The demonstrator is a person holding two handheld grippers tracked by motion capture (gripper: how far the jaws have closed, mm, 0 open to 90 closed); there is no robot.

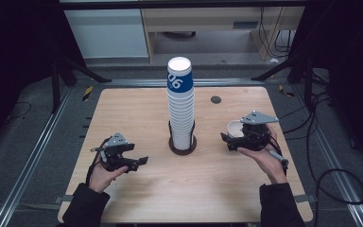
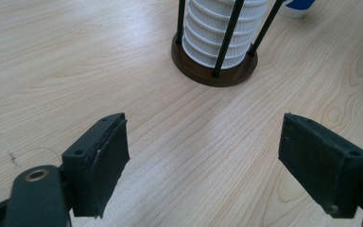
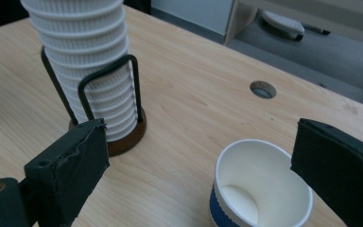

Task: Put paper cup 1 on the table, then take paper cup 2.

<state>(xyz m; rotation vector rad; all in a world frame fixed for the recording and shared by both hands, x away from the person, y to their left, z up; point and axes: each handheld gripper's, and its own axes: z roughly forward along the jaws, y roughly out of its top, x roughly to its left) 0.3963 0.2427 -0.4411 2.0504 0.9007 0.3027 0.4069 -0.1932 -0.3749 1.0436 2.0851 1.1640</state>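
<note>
A tall stack of white ribbed paper cups (image 1: 181, 106), its top cup banded blue, stands in a black wire holder with a round brown base (image 1: 183, 145) at the table's middle. The same stack (image 2: 222, 33) (image 3: 87, 61) rises ahead in both gripper views. One paper cup (image 1: 234, 128) (image 3: 260, 189), white inside and blue outside, stands upright on the right. My right gripper (image 1: 228, 141) (image 3: 201, 142) is open, and that cup sits between its jaws, close to the right-hand one. My left gripper (image 1: 141, 161) (image 2: 203, 127) is open over bare wood, left of the holder.
The wooden table (image 1: 137, 109) has a round cable hole (image 1: 216, 99) (image 3: 263, 89) behind the single cup. Metal rails run along both sides, and cables lie on the floor at the right. A pale cabinet stands beyond the far edge.
</note>
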